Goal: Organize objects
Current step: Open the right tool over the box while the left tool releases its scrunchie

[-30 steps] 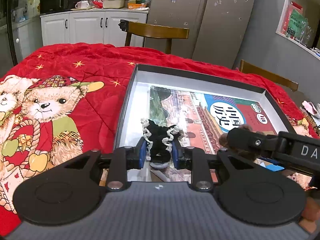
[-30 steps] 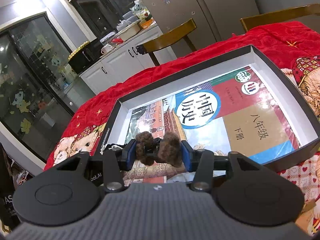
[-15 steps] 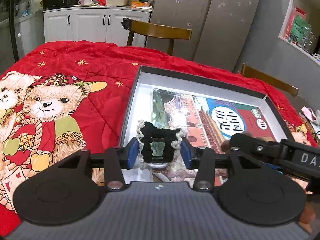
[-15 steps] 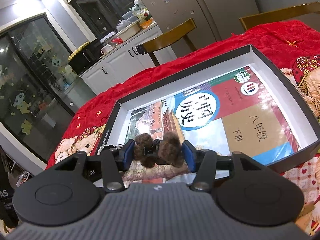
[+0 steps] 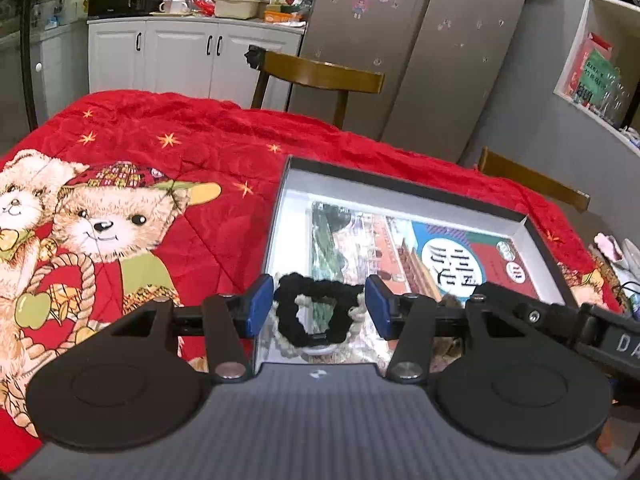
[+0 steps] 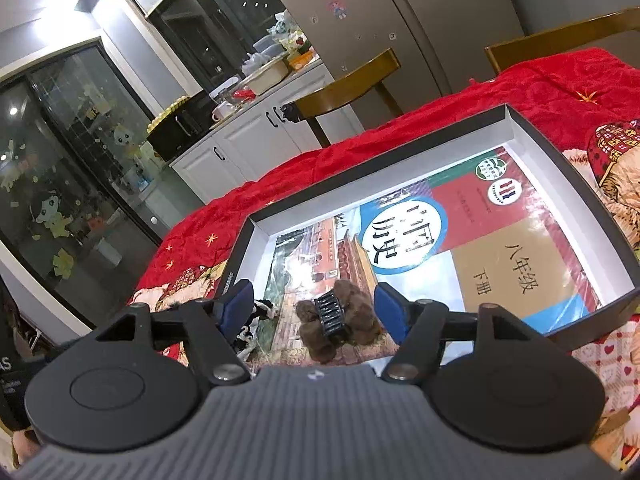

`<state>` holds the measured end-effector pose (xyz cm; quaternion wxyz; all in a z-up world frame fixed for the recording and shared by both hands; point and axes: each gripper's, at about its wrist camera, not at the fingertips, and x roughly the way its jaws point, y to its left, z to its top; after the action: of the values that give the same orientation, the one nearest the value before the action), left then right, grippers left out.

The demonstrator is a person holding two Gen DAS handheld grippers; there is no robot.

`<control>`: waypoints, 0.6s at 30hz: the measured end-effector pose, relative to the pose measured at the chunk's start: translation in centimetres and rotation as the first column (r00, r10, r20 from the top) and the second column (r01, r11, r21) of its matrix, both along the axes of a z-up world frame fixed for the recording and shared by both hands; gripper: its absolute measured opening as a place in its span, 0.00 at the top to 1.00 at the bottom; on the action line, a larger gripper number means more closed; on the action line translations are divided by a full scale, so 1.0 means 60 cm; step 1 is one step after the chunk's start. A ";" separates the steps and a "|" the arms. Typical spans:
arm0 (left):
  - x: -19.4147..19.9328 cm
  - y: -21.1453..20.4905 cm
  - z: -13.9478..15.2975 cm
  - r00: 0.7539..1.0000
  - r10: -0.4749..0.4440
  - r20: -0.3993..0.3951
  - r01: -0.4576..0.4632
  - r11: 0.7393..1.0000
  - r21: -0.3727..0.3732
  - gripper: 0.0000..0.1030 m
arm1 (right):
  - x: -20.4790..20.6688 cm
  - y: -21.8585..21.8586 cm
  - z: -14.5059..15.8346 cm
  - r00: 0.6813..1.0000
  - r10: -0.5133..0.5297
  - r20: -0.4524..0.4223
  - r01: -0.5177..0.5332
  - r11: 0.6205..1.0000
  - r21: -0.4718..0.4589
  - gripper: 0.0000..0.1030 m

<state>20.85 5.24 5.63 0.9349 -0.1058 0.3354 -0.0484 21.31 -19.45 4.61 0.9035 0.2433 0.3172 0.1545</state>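
1. Far half of box (image 6: 568, 168), over textbook (image 6: 500, 248): unobstructed
2. Near-left corner: occupied by black scrunchie (image 5: 316, 308) and brown hair claw (image 6: 340, 320)
3. Box walls border all sides

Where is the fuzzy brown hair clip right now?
In the right wrist view, the brown hair clip lies on the textbook inside the box, near its front edge, between the open right gripper, with the black scrunchie to its left.
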 end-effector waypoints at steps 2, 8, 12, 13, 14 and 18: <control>-0.002 0.003 0.008 1.000 -0.005 0.011 0.005 1.000 -0.003 0.38 | 0.000 -0.001 0.003 1.000 -0.002 0.004 0.002 1.000 0.001 0.24; -0.014 0.010 0.038 0.998 -0.025 0.054 0.025 1.000 -0.010 0.36 | -0.010 -0.009 0.027 0.999 -0.009 0.047 0.009 1.000 0.008 0.21; -0.032 0.016 0.074 0.995 -0.045 0.090 0.045 0.999 -0.002 0.35 | -0.035 -0.012 0.067 0.991 -0.026 0.131 0.026 1.000 0.005 0.16; -0.039 0.016 0.085 0.993 -0.048 0.105 0.048 0.999 0.005 0.35 | -0.044 -0.011 0.080 0.988 -0.034 0.152 0.035 0.999 -0.003 0.16; -0.048 0.017 0.096 0.991 -0.052 0.122 0.051 0.999 0.012 0.34 | -0.053 -0.010 0.094 0.984 -0.036 0.174 0.039 0.999 -0.015 0.16; -0.087 0.015 0.141 0.986 -0.037 0.164 0.026 0.998 0.064 0.34 | -0.104 -0.007 0.155 0.961 -0.046 0.274 0.064 0.996 -0.056 0.12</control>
<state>15.63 6.11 14.07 0.9614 -0.0675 0.2596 -0.0615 15.09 -19.89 13.91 0.9499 0.1991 0.1879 0.1510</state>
